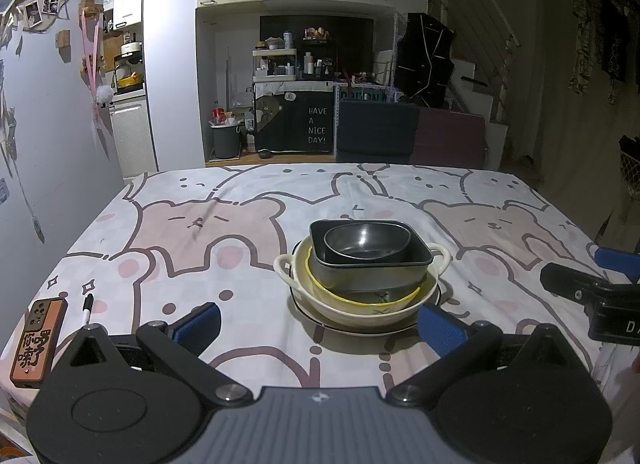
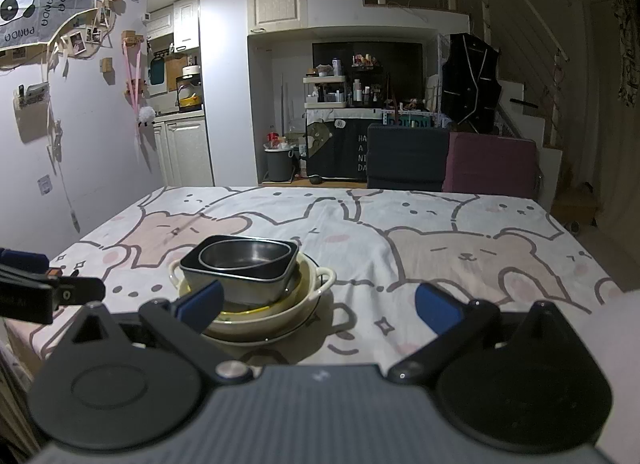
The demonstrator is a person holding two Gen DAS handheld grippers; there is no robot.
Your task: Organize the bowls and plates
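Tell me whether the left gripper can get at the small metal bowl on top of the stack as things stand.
Probably yes. The left gripper is open and empty just in front of the stack, and the small metal bowl sits uppermost in the square dark dish with nothing covering it. The right gripper is off to the side.

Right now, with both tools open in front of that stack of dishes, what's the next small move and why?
Probably ease the left tool forward and up toward the small round metal bowl. It sits topmost, nested in the dark rectangular metal tray, above the cream two-handled ceramic bowl. Both tools are open and empty, so unstacking likely starts there.
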